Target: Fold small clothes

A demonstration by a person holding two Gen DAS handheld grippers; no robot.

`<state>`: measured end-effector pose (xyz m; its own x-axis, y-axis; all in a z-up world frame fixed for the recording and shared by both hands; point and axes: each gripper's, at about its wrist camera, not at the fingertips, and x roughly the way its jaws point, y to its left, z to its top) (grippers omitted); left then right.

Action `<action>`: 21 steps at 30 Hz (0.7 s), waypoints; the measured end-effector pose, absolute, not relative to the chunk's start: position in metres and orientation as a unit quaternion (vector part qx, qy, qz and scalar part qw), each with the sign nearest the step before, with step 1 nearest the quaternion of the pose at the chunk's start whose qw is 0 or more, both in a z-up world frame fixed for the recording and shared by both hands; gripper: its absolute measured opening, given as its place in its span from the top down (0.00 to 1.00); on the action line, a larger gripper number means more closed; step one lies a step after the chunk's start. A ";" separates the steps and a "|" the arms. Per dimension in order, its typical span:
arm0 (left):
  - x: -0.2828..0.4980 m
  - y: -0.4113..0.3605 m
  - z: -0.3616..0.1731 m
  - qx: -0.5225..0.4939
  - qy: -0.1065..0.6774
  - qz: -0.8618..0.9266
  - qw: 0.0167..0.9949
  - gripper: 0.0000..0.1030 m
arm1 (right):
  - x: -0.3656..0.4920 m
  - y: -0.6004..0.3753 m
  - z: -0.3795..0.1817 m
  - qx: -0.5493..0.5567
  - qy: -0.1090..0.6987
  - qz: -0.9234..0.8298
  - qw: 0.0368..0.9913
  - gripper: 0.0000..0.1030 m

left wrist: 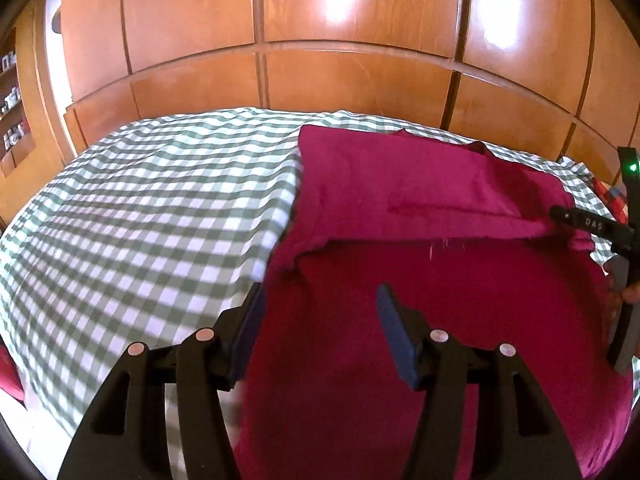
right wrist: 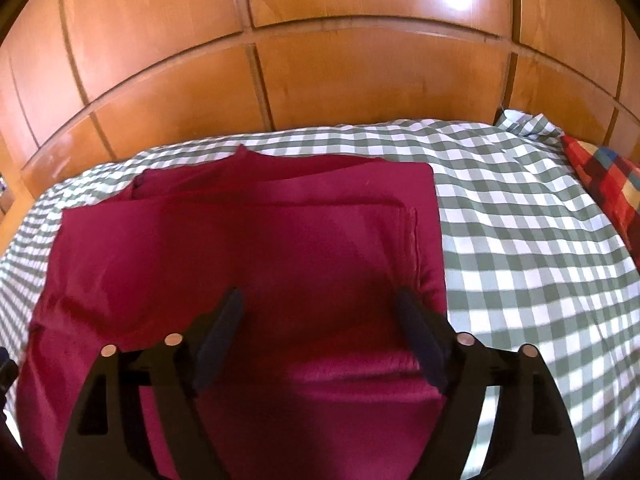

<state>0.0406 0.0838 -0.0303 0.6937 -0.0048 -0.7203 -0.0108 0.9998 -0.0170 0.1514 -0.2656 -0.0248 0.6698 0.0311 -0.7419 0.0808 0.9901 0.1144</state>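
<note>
A magenta garment lies on the green-and-white checked bed sheet, with its far part folded over toward me in a flat flap. My left gripper hovers open over the garment's left edge, with only cloth below it. In the right wrist view the garment shows as several flat layers with a straight right edge. My right gripper stands wide open above its near right part, and nothing is pinched. The left wrist view shows one right fingertip at the flap's right corner.
Wooden wardrobe panels rise close behind the bed. A red, blue and yellow checked pillow lies at the far right. Shelves with small items stand at the left. Bare sheet spreads on both sides of the garment.
</note>
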 end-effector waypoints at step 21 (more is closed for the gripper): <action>-0.091 0.147 -0.052 -0.048 0.471 -0.070 0.878 0.57 | -0.054 -0.330 -0.029 0.164 0.523 0.103 0.830 0.45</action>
<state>-0.0905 0.1472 -0.0515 0.5475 -0.1671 -0.8199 0.0776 0.9858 -0.1491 -0.0545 -0.3302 -0.0294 0.4307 0.3425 -0.8350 0.0005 0.9251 0.3797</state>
